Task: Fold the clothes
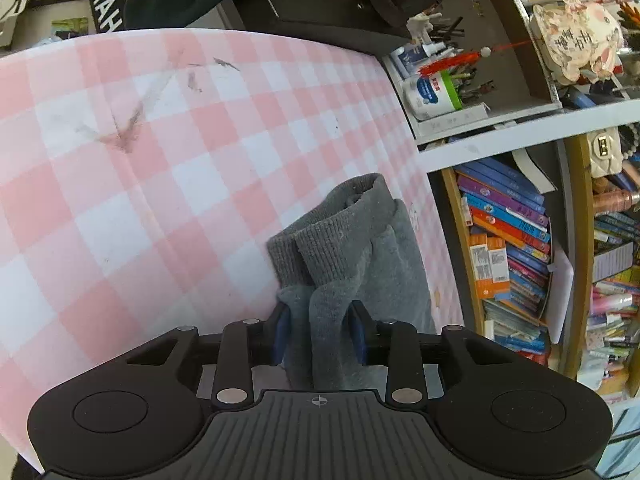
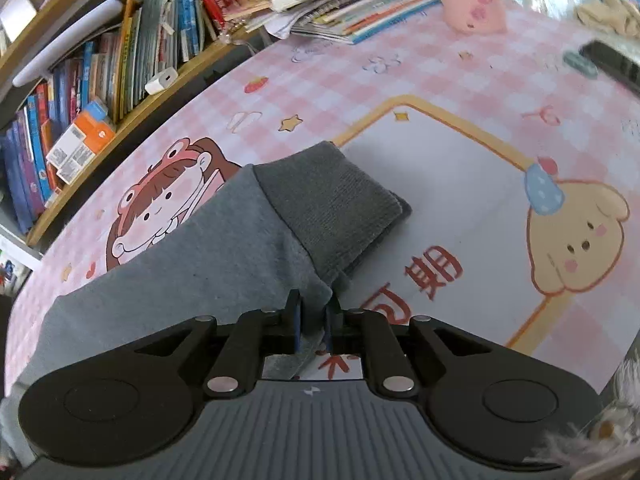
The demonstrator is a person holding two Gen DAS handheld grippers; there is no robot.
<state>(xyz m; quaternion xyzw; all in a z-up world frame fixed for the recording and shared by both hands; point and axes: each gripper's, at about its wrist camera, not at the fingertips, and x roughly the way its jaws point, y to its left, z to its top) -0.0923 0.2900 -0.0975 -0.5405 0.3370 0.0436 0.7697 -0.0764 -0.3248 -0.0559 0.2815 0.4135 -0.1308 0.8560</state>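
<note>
In the left wrist view, the left hand-held gripper [image 1: 320, 330] is seen with its blue pads [image 1: 280, 334] parted a moderate way; a bunched fold of the grey garment [image 1: 352, 248] runs between them, and a gap is visible beside the right pad, so a firm pinch is not shown. The garment's ribbed cuffs [image 1: 320, 248] are stacked near the right edge of the bench [image 1: 160, 200], which is covered in pink and white checks with dark smudges towards its far edge. The garment's lower part is cut off behind the gripper body. Beyond the right edge a bookshelf [image 1: 508, 240] crowded with books is seen, its upper shelves too cluttered to be made out fully. In the right wrist view, the right hand-held gripper [image 2: 314, 326] is almost closed, its pads nipped on a thin edge of the same grey garment [image 2: 200, 264]. The cloth is spread towards the near left corner of the bench [image 2: 440, 80], where it is cut off by the gripper body and the frame edge. A ribbed band [image 2: 336, 204] is folded over a printed white panel with a cartoon dog [image 2: 576, 236]. A cartoon girl [image 2: 160, 208] printed on the cover is partly hidden under the cloth. Stacked books [image 2: 352, 4] lie at the far edge.
</note>
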